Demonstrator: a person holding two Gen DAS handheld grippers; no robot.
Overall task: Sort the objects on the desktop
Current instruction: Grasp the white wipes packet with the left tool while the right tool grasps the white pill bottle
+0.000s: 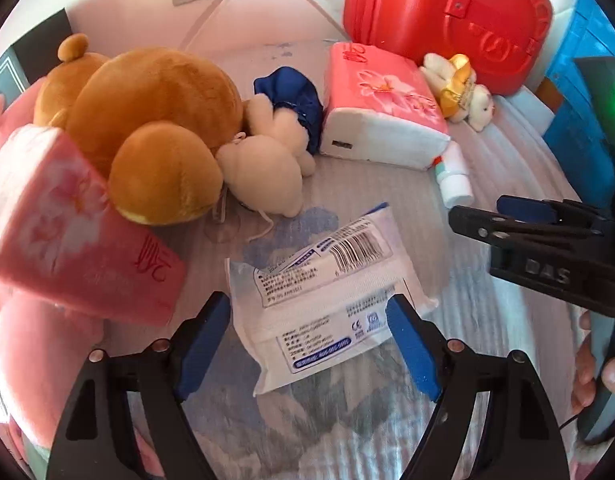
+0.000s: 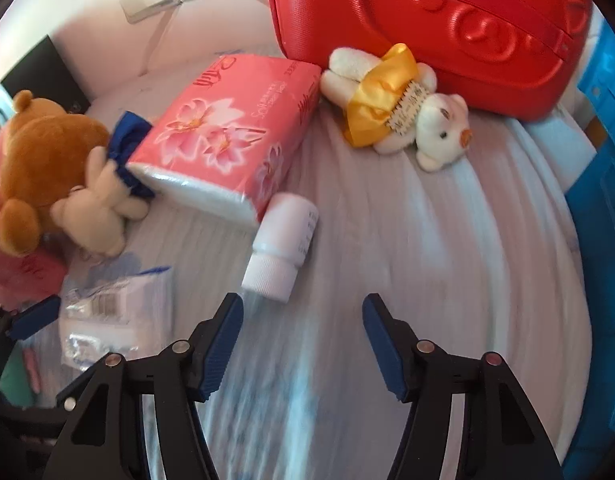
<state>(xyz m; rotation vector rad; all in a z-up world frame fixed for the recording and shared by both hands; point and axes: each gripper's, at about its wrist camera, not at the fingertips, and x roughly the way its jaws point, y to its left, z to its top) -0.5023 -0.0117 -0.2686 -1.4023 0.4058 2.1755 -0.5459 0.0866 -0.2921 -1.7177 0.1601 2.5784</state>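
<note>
Tissue pack (image 1: 79, 236) sits far left, leaning on the brown bear (image 1: 147, 120). Your left gripper (image 1: 307, 336) has its jaws apart, straddling the white wipes packet (image 1: 323, 296) on the striped cloth (image 1: 487, 184); pads don't look to be pressing it. Second tissue pack (image 2: 227, 136) is centre-back, with the white bottle (image 2: 283, 240) lying just beside its corner. Your right gripper (image 2: 303, 344) is apart too, nothing between the jaws, bottle cap just ahead of its left finger. Small white bear (image 2: 403, 112) lies against the red case (image 2: 447, 20), far right.

Left claw (image 1: 309, 344) and right claw (image 2: 303, 342) gape, angled downward.
</note>
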